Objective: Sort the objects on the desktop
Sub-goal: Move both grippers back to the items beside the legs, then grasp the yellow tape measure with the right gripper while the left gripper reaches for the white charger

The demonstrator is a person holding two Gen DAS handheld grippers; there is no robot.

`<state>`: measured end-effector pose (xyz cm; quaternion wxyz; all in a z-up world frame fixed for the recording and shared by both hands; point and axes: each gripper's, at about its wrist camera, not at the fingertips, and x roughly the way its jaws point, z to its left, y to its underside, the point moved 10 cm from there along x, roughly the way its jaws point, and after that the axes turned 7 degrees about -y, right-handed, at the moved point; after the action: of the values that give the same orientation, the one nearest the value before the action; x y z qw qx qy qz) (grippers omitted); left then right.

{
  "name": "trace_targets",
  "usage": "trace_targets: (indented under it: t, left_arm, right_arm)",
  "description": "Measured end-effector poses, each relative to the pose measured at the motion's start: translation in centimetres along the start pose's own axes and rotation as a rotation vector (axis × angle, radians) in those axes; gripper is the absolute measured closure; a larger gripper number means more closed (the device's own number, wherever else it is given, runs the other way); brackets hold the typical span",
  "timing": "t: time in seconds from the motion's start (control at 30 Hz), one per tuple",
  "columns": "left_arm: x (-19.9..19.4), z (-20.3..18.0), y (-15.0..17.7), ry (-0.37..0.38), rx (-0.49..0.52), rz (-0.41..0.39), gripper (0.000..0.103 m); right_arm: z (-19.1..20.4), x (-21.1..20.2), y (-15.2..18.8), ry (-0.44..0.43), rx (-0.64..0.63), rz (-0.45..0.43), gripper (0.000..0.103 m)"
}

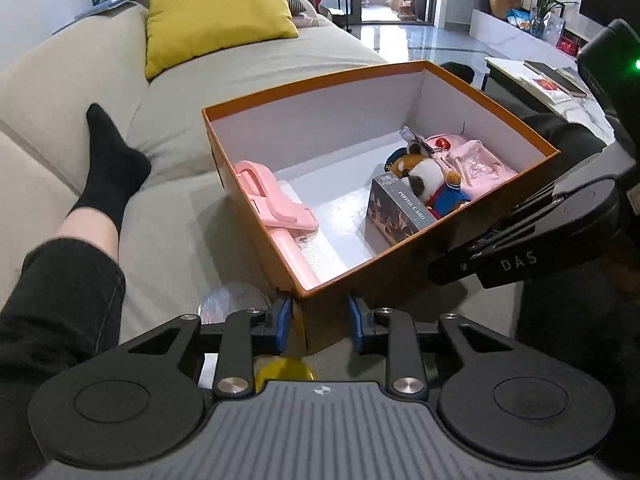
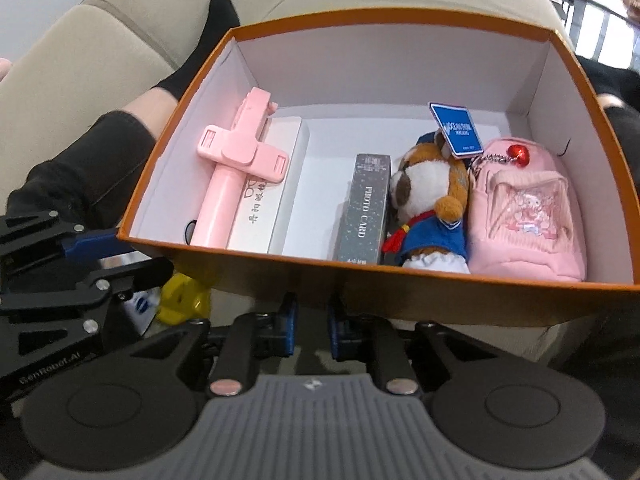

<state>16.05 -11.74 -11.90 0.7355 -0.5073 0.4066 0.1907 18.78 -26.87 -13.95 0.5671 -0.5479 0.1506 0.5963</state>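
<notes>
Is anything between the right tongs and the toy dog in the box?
Yes. The near wall of the orange box rises between the right tongs and the plush dog. Above the open box, nothing visible blocks it.

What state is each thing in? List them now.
Box: open, lidless.
Selfie stick: folded, lying on white case.
Card box: closed, on edge.
Plush: lying down.
Pouch: lying flat.
Left gripper: open, astride box corner.
Right gripper: open, narrow gap, empty.
</notes>
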Motion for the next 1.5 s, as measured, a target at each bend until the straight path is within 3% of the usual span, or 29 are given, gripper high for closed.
trace_targets:
  t: [0.17,0.33,0.53,0.7,0.77,0.83,0.87,1.13,1.33,1.43,1.5]
  left_arm:
    - [1.4,0.7,-1.9,-0.007,-0.004,-0.014,0.077]
    - [1.0,1.4,-1.2,0.010,-0.014,0.014,0.077]
    - [1.1,4.6,3.2,-0.063,-0.093,0.163,0.076]
    - [1.7,6.8,6.5,-0.103,-0.223,0.267,0.076]
    - [1.8,7.2,6.8,-0.111,-0.254,0.265,0.070]
    - [2.0,7.4,6.8,-0.107,-0.293,0.262,0.053]
    - [2.3,7.6,6.9,-0.104,-0.320,0.263,0.052]
    - [4.2,8.5,6.7,-0.109,-0.416,0.298,0.052]
    - [5.6,8.1,6.7,-0.107,-0.441,0.330,0.049]
    - [5.9,8.1,6.8,-0.105,-0.449,0.331,0.048]
    - [5.9,8.2,6.9,-0.103,-0.449,0.328,0.048]
  right_arm:
    - [-0.8,0.3,-2.0,0.022,0.001,-0.045,0.088]
    - [0.4,1.0,-1.6,-0.056,-0.014,-0.050,0.081]
    - [4.4,3.5,-0.7,-0.230,-0.057,0.004,0.069]
    - [7.2,7.2,0.1,-0.315,-0.063,0.087,0.067]
    - [7.6,8.2,0.6,-0.315,-0.066,0.111,0.066]
    - [7.9,9.1,0.9,-0.320,-0.064,0.136,0.064]
    - [7.9,9.4,1.0,-0.325,-0.059,0.146,0.062]
    - [7.9,10.8,1.7,-0.307,-0.057,0.179,0.059]
    - [10.0,11.6,2.3,-0.274,-0.191,0.192,0.044]
    - [10.6,11.7,2.4,-0.267,-0.224,0.182,0.047]
    - [10.8,11.5,2.4,-0.274,-0.227,0.172,0.057]
